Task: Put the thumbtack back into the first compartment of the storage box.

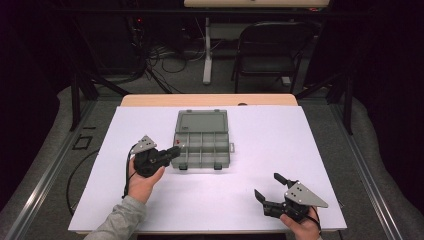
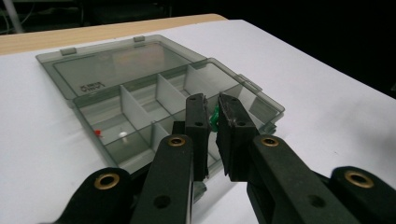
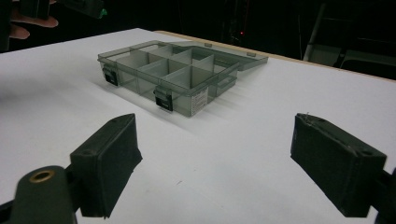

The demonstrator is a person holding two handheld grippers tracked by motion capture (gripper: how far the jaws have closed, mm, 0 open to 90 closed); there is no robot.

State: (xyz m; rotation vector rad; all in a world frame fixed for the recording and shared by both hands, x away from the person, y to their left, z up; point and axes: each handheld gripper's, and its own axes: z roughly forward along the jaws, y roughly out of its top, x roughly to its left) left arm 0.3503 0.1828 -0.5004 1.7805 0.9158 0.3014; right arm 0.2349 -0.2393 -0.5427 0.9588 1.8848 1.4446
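In the lower right of the high view the right gripper rests on the white table sheet with its black jaws spread wide and nothing between them; its own view shows both pads apart over bare white surface. At the left of centre, the left gripper is held in a hand with its jaws drawn nearly together, clamped on a small green piece that peeks out between the pads, just over the near-left corner of the smoky grey translucent plastic compartment box. The box sits at the centre of the sheet, lid laid flat open toward the top of the frame, latches toward the bottom; its long axis runs left to right. Embossed writing on the lid is too faint to read. A tiny red piece and a white one lie in one compartment.
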